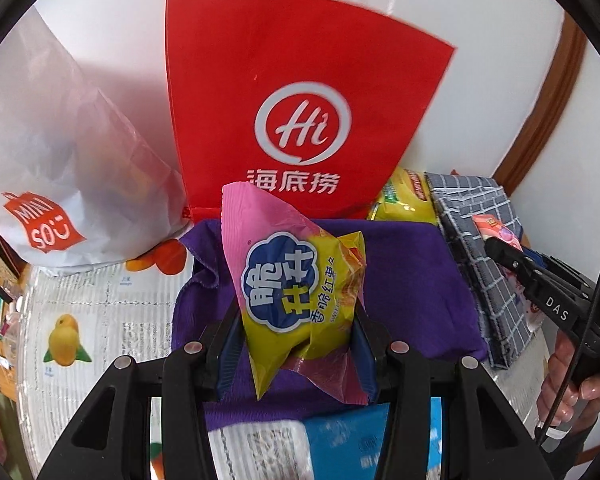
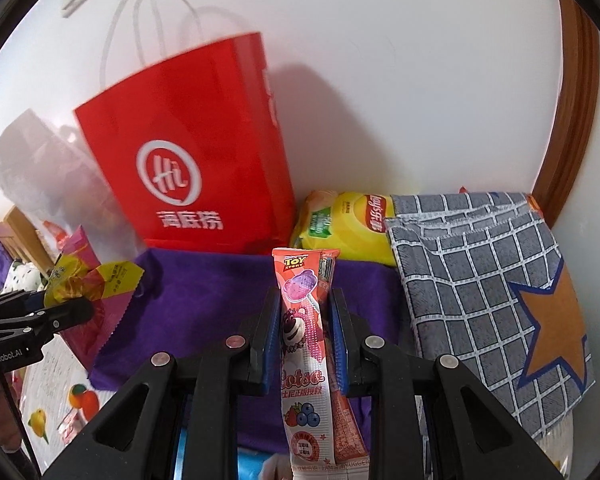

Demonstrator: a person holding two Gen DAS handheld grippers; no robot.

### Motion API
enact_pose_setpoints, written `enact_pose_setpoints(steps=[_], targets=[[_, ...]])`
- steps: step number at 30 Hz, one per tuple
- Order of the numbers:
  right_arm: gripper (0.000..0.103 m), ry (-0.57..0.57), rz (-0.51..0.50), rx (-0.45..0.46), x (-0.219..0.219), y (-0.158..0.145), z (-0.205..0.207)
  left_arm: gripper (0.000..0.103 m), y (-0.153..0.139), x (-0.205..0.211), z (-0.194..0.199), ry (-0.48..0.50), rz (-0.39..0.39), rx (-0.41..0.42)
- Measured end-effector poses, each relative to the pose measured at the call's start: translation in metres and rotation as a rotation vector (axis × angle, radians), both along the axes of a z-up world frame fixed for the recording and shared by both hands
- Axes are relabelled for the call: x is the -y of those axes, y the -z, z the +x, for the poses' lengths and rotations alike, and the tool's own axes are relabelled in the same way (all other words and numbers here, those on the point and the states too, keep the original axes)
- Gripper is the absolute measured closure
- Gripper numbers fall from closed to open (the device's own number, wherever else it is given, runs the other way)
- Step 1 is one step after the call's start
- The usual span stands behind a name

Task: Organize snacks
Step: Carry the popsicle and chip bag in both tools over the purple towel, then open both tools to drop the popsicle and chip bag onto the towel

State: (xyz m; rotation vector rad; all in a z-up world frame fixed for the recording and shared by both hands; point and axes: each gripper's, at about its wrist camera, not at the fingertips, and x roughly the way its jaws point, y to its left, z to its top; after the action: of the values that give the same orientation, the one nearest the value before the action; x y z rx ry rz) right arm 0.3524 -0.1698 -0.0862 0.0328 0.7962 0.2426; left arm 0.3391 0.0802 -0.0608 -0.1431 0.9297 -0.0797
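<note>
My left gripper point(image 1: 296, 320) is shut on a pink and yellow sweet potato chip bag point(image 1: 296, 280), held above the purple cloth point(image 1: 412, 280). It also shows in the right wrist view point(image 2: 88, 280). My right gripper point(image 2: 305, 320) is shut on a slim pink Lotso candy packet point(image 2: 306, 344), held upright over the purple cloth point(image 2: 204, 304). The right gripper shows at the right of the left wrist view point(image 1: 540, 280). A red Haidilao paper bag point(image 1: 292, 100) stands upright behind the cloth, against the wall.
A white Miniso bag point(image 1: 60, 160) stands left of the red bag. A yellow Lay's chip bag point(image 2: 348, 228) lies behind the cloth. A grey checked fabric bag with an orange star point(image 2: 492, 296) lies at the right. A fruit-print table cover point(image 1: 100, 320) lies at the left.
</note>
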Motion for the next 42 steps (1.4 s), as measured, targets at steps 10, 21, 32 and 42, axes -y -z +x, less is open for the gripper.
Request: enact_pose_setpoints(steps=[10,21,32,42], targets=[[0.079,-0.015,-0.01,-0.109,-0.003,0.049,0.035,0.057,0.048,-0.002,0.044,0.014,-0.04,-0.097],[0.079,-0.046,-0.021,-0.179,-0.013,0.084,0.05,0.057,0.082,0.0,0.066,0.035,-0.062,-0.156],[0.078,-0.057,-0.014,-0.222,-0.019,0.1,0.057,0.056,0.093,0.006,0.073,0.041,-0.06,-0.188],[0.053,-0.066,-0.02,-0.182,-0.021,0.089,0.047,0.038,0.082,0.01,0.07,0.06,-0.036,-0.186]])
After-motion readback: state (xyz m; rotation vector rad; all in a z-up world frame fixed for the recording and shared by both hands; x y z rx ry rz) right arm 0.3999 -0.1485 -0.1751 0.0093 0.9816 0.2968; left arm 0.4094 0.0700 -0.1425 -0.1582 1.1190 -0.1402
